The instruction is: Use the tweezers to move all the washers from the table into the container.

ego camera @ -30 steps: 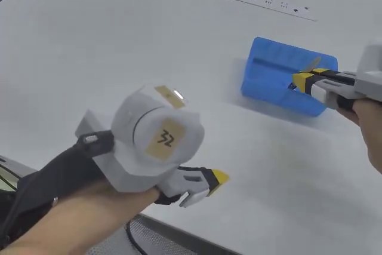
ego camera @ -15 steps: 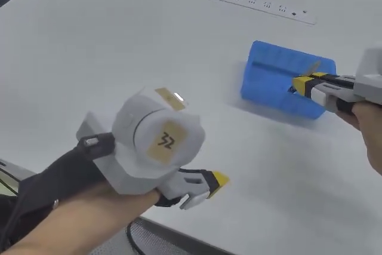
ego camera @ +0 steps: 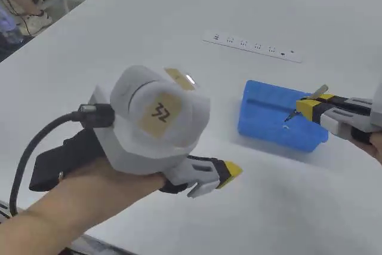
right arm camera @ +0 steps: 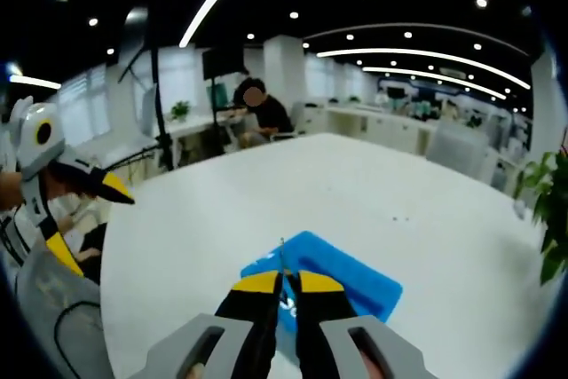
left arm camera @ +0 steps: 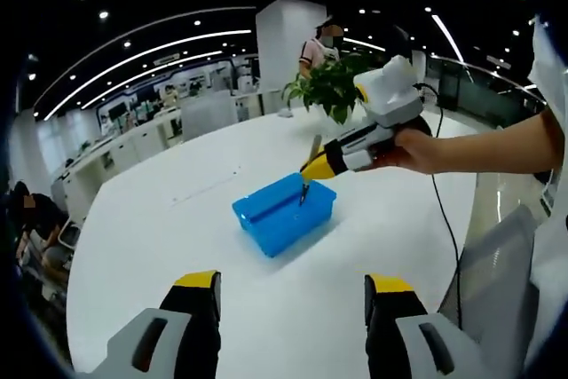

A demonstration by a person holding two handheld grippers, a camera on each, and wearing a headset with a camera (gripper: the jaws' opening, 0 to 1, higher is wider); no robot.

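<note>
Firmly gripped tweezers [ego camera: 321, 92] are held over a blue container [ego camera: 268, 129].
The jaws of the right gripper [right arm camera: 286, 283] are pressed together on the tweezers, and the thin tips are pointed down into the open container, which is set on a white table [ego camera: 179, 22]. The left gripper [left arm camera: 291, 283] is held low and nearer the person, well apart from the container, with its jaws spread wide. A power strip [ego camera: 250, 46] is seen on the table beyond the container.

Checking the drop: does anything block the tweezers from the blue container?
Nothing visible does. The right gripper holds the tweezers with their tips over the open blue container.
</note>
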